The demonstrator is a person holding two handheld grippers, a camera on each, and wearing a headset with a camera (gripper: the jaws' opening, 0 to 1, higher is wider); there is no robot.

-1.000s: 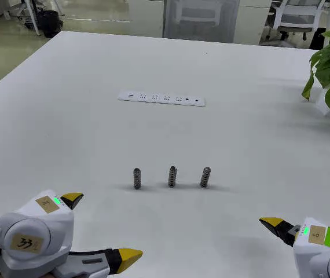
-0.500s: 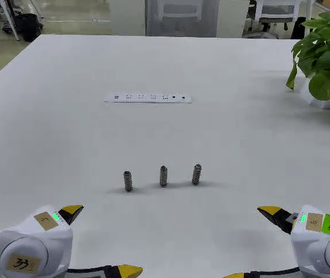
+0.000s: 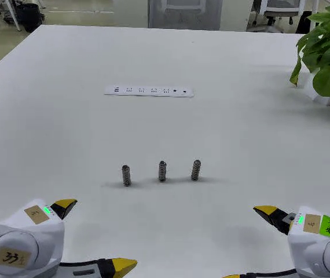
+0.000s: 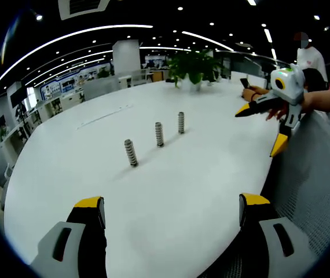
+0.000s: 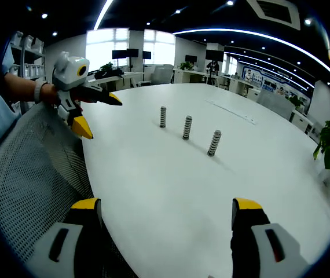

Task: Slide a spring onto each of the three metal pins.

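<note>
You hold the left gripper low at the near left edge of the white tabletop. Its yellow-tipped fingers are spread wide, grasping nothing. The right gripper mirrors it at the near right, with its fingers likewise parted and empty. Both point inward across the tabletop, well apart from each other and from the work.

Between them and farther out, three springs stand upright in a short row: the left spring, the middle spring and the right spring. They are near one another but not touching. You cannot tell from here whether a pin runs up inside each coil.

The left gripper view shows its own fingers apart above the tabletop edge. The right gripper view shows the same of its fingers.

Beyond the springs a white power strip lies flat. A potted plant stands at the far right corner, and an office chair sits past the far edge.
</note>
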